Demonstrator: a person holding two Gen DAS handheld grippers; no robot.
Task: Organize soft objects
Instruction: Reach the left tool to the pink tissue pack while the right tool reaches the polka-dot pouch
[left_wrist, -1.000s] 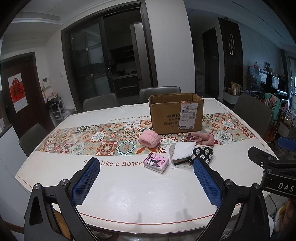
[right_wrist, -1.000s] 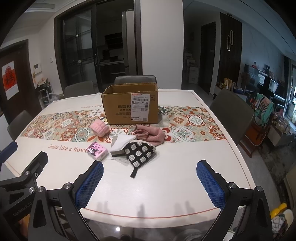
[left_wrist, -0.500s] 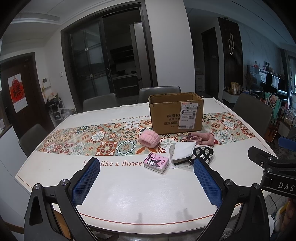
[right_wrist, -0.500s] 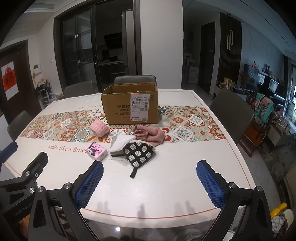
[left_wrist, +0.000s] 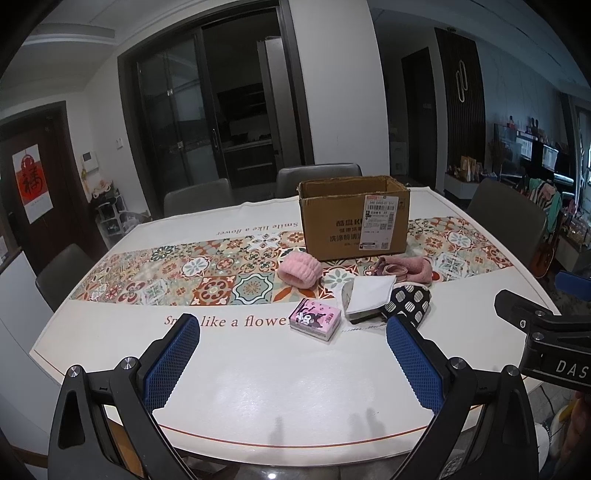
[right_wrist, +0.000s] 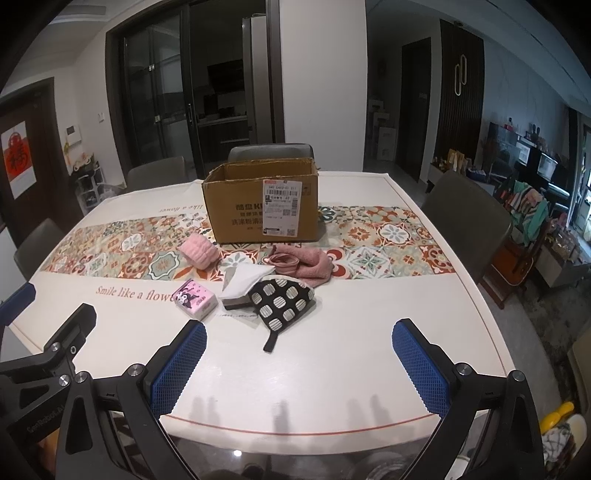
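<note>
Several soft things lie in front of an open cardboard box (left_wrist: 354, 220) (right_wrist: 263, 204): a pink rolled band (left_wrist: 299, 271) (right_wrist: 199, 252), a pink cloth (left_wrist: 404, 268) (right_wrist: 304, 263), a white folded cloth on a grey pad (left_wrist: 368, 298) (right_wrist: 244, 281), a black dotted pouch (left_wrist: 410, 302) (right_wrist: 281, 300) and a pink tissue pack (left_wrist: 314, 318) (right_wrist: 195, 298). My left gripper (left_wrist: 291, 363) is open and empty above the table's near edge. My right gripper (right_wrist: 298, 369) is open and empty, beside it to the right.
The table (left_wrist: 258, 384) has a white cloth with a patterned tile runner (left_wrist: 207, 277). Grey chairs (right_wrist: 466, 218) stand around it. The right gripper's body (left_wrist: 550, 347) shows at the left wrist view's right edge. The table's near edge lies just below both grippers.
The right wrist view has shifted very slightly, so the objects sit a touch further left. Both grippers stay open and nothing on the table has moved.
</note>
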